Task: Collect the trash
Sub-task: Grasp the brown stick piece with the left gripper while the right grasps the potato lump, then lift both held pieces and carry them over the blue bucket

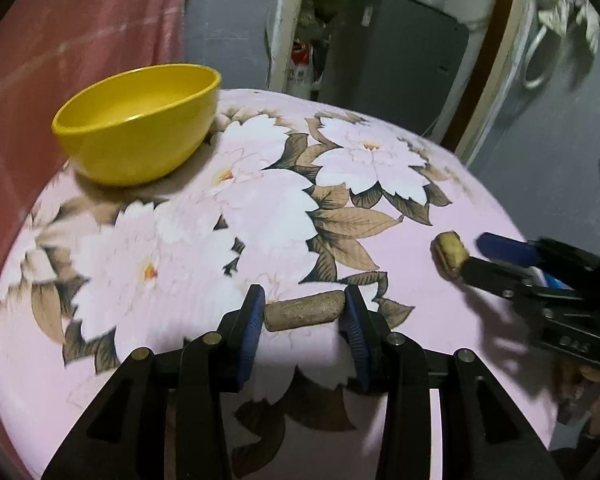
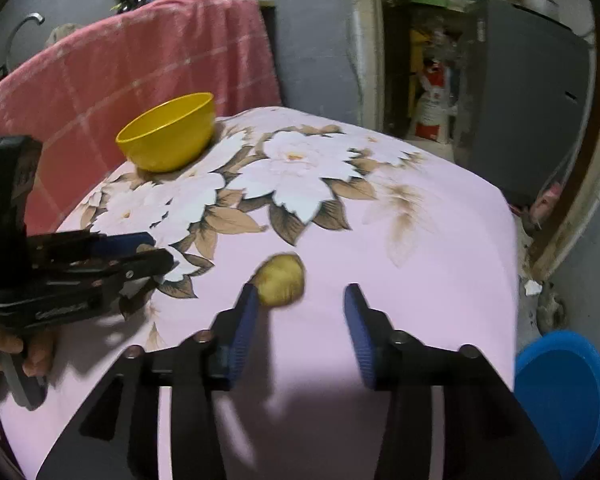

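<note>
A brown stick-shaped scrap [image 1: 304,311] lies on the floral pink tablecloth [image 1: 440,312] between the pads of my left gripper [image 1: 305,312]. The jaws touch or nearly touch its two ends; I cannot tell if they press it. A yellowish lumpy scrap [image 2: 281,279] lies on the cloth just in front of my open right gripper [image 2: 300,300], beside its left pad. The same scrap [image 1: 449,254] shows in the left wrist view at the tips of my right gripper [image 1: 476,256]. A yellow bowl [image 1: 140,124] stands empty at the far left of the table, also in the right wrist view [image 2: 168,132].
A red checked cloth [image 2: 120,80] hangs behind the bowl. A blue basin [image 2: 564,400] sits on the floor past the table's right edge. A grey cabinet [image 2: 532,92] and cluttered shelves stand behind the table. My left gripper [image 2: 148,250] shows at the left.
</note>
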Demonstrator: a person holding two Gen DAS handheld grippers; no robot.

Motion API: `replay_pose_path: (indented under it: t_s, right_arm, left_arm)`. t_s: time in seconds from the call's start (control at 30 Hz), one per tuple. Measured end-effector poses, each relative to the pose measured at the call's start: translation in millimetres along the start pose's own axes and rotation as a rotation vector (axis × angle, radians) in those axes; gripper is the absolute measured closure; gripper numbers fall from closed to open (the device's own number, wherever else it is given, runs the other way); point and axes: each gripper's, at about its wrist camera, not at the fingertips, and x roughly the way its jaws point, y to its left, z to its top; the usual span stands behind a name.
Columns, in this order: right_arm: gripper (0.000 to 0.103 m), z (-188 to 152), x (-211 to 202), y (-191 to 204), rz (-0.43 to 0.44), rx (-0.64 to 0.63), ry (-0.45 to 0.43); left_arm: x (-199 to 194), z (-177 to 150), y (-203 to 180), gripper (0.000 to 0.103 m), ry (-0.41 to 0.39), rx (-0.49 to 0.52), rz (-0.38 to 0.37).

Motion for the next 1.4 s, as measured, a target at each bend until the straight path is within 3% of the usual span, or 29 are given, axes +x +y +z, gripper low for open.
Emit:
replay_pose_path:
  t_s: [0.17,0.27,0.4,0.63,0.73,0.83,1.0,1.17,1.4]
  right_arm:
    - [0.058,7,10,11,0.001,-0.039,0.037]
    - [0.058,6,17,18,-0.04,-0.069,0.07]
    - [0.069,4,19,26,-0.076,-0.112,0.08]
    - [0.072,0,7,16,-0.039,-0.032,0.018]
    - [0.072,-7,-2,12,-0.019,0.029,-0.03]
    - [0.072,-9,-18,19,-0.058,0.003,-0.116]
    - [0.072,-15,-54,18,-0.123,0.027,-0.302]
    - [0.072,-26,-117,16,-0.228,0.052,-0.527]
    - [0.072,-55,-184,5,-0.4,0.111,-0.708]
  left_arm:
    - [-2,-2,-4,0.068,0.002,0.012,0.016]
    - [0,-1,-5,0.068,0.003,0.024,0.032]
    - [1,-2,-6,0.068,0.004,0.03,0.038]
    - [7,-1,-11,0.068,0.001,0.058,0.057]
    - [2,-2,-11,0.068,-0.015,0.05,0.024]
    - [-11,-6,-17,0.068,-0.068,0.044,-0.023]
    - [-49,-11,-35,0.068,-0.257,0.047,-0.069]
    - [-83,-5,-59,0.068,-0.415,0.038,-0.139]
    - [-114,10,-113,0.068,-0.576,0.093,-0.239]
